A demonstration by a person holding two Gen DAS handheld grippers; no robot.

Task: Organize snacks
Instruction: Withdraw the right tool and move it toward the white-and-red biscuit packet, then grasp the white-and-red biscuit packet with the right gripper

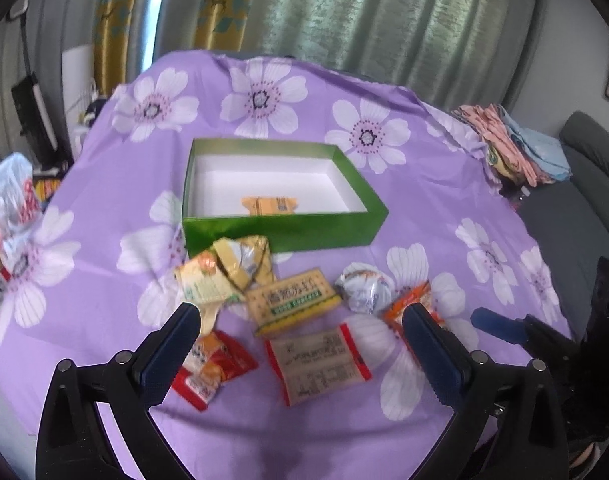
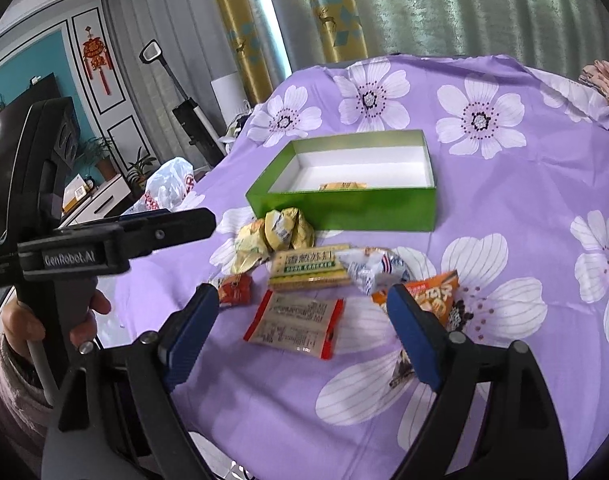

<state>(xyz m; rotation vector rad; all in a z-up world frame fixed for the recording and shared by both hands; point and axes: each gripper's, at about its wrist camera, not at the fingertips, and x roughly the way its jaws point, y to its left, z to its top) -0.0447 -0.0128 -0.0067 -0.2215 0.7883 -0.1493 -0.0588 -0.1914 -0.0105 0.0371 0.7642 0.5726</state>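
Sorting step: we judge we are between picks; one tan packet [image 1: 269, 205] lies in the green box [image 1: 284, 230], the rest wait on the bench [image 1: 104, 300].
Left tool [image 1: 300, 320]: spread wide, pinching nothing, hovering over the pile.
Red packet [image 1: 212, 364]: glossy film, crumpled, at 7 o'clock of the pile.
Yellow wrappers [image 1: 228, 272]: creased foil, bunched at the box's 6 o'clock.
Cracker pack [image 2: 310, 266]: flat, stiff rectangle, mid-pile.
Red-edged sachet [image 2: 294, 326]: flat, papery, between the right tool's jaws.
Right tool [image 2: 302, 308]: spread, empty.
Orange bag [image 2: 432, 292]: crinkly, at 3 o'clock.
Next move: we would lower onto the sachet and pinch across its flat edges.
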